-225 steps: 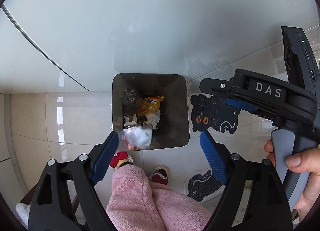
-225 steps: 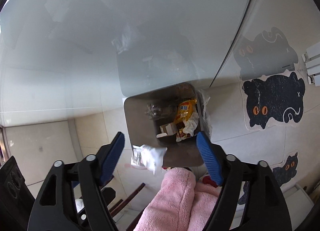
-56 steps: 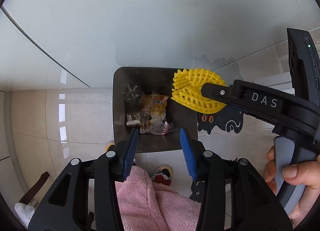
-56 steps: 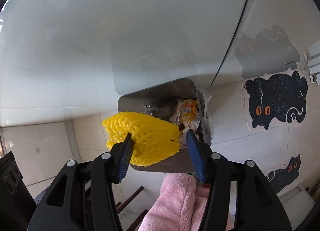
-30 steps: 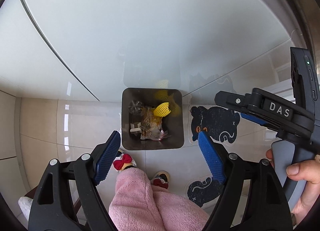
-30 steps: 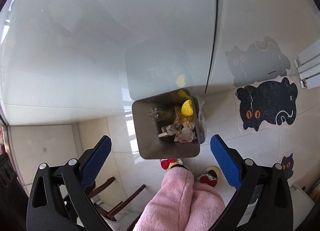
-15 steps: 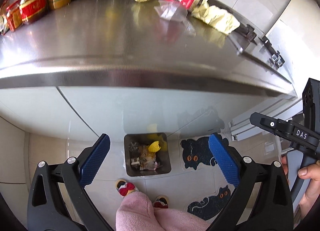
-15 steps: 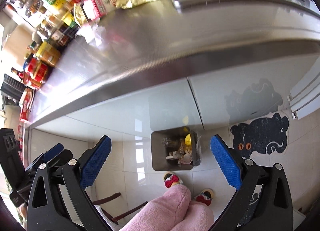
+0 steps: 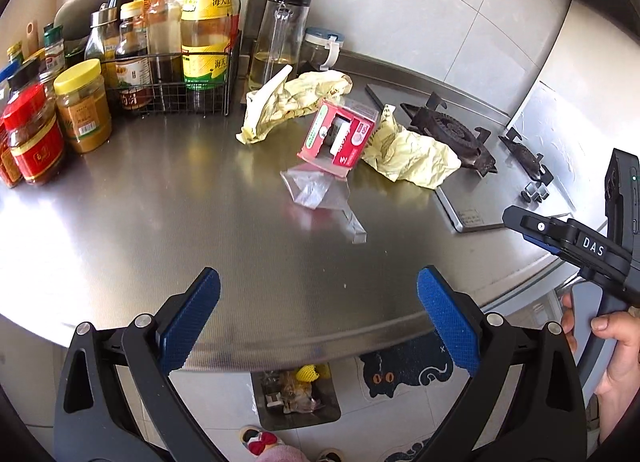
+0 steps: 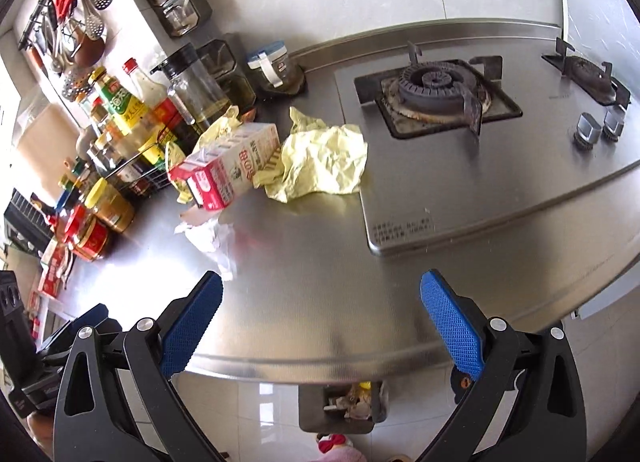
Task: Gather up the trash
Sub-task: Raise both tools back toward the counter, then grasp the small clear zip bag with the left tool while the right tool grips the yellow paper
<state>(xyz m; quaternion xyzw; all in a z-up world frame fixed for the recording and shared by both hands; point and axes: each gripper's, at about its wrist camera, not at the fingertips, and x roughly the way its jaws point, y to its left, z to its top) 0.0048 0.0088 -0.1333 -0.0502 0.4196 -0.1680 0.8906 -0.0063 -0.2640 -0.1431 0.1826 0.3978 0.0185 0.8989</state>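
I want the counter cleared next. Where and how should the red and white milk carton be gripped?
Probably across the two long side faces of the red and white milk carton, coming down from above. It lies on its side on the steel counter, so its flat faces give the pads parallel surfaces, clear of the crumpled yellow paper touching it.

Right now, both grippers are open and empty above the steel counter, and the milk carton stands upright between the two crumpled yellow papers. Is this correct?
Not quite. The left wrist view shows the milk carton lying on its side, not upright. The rest holds: left gripper and right gripper open and empty, yellow papers either side.
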